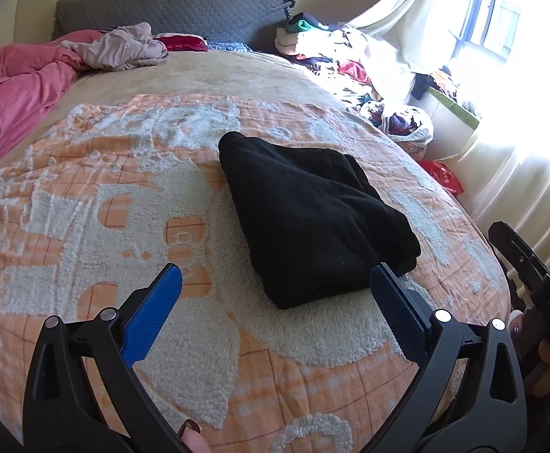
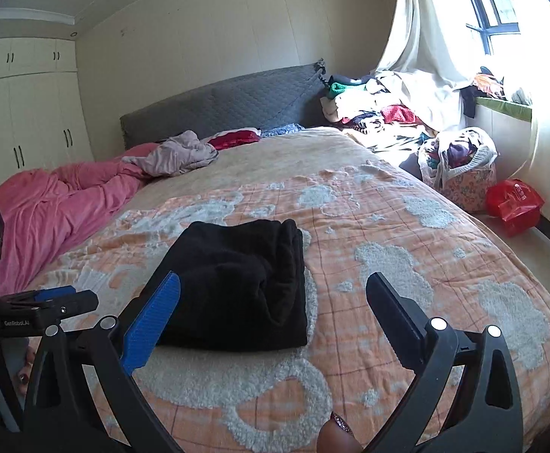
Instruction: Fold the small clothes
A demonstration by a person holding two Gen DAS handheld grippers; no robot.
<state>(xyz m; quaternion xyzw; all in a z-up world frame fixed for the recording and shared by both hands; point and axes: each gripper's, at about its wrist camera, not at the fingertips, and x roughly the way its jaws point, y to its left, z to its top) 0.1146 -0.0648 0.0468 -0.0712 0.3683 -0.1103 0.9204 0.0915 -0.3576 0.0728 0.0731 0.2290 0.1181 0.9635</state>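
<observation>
**Left wrist view: folded black garment lies free, both grippers wide and empty**

At the far left of the bed a pink duvet (image 1: pixel 14 90) is bunched up, pushed aside so that the middle of the orange-and-white blanket (image 1: pixel 86 204) serves as a flat folding surface. Next comes the left gripper (image 1: pixel 275 294), jaws spread wide with nothing between them; its blue pads (image 1: pixel 154 309) stand on either side of the near edge of the black garment (image 1: pixel 312 222) without touching it. The garment rests in the middle of the blanket as a compact, layered rectangle, its folded edges stacked at the near side, which suggests this piece is about done and was set down on purpose. Further right, beside the bed, a heap of unsorted clothes (image 1: pixel 335 53) sits under the bright window, probably the supply for the next folds, with a red bag (image 1: pixel 444 177) lower down.

From the right wrist camera, the right gripper (image 2: pixel 275 294) is likewise fully spread and empty, hanging over the blanket just beside the garment's right edge. Both tools sit clear of the cloth, a pose that fits a release.
</observation>
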